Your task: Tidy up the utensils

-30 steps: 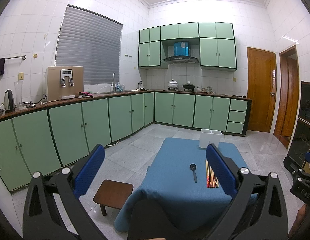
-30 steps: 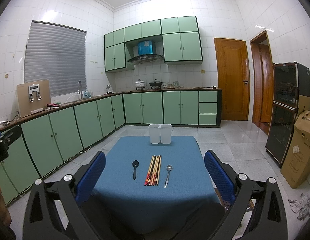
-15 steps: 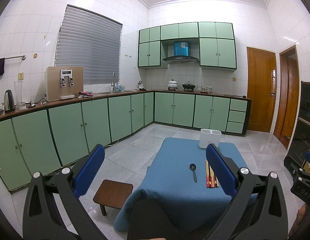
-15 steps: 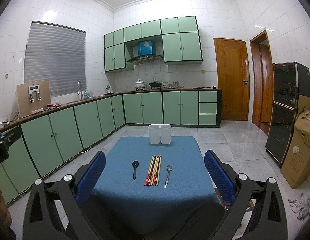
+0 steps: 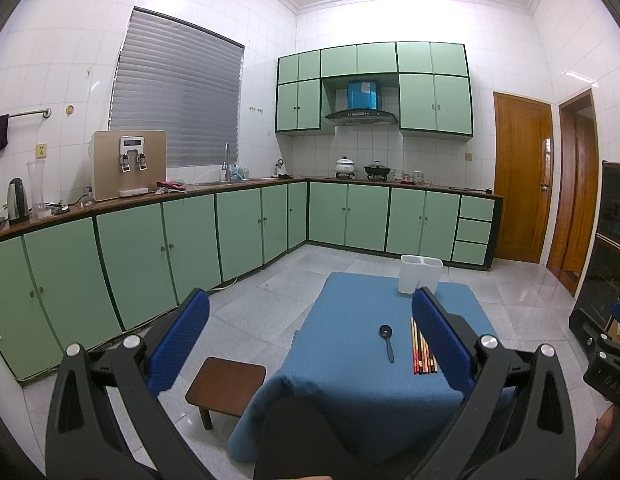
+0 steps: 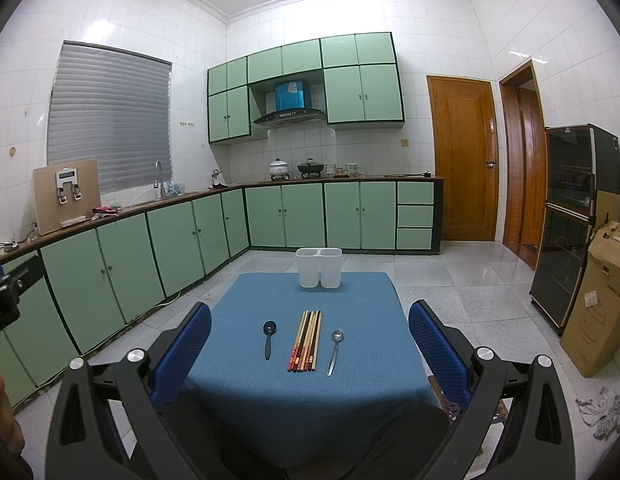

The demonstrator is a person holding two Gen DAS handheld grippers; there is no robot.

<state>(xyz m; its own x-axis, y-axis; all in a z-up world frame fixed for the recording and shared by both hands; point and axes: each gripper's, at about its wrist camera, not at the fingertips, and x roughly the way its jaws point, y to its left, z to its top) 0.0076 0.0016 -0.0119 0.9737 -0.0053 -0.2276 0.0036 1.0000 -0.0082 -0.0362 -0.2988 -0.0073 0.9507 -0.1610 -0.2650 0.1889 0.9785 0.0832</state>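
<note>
Nothing is moving since before: I'm holding both grippers, left (image 5: 310, 332) and right (image 6: 310, 332), spread and empty. Chopsticks (image 6: 306, 340) are lying bunched, risking scattering.

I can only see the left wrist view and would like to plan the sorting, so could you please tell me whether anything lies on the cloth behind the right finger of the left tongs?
Observer: Yes. A silver spoon lies just right of the chopsticks, apart from them, with its bowl at the far end.
Operator: Thank you. How do the right tongs stand?
Observer: The right tongs are open and empty, aimed at the chopsticks.
Operator: And is there anything on the floor to the right of the table?
Observer: A cardboard box stands there against the dark cabinet.
</note>
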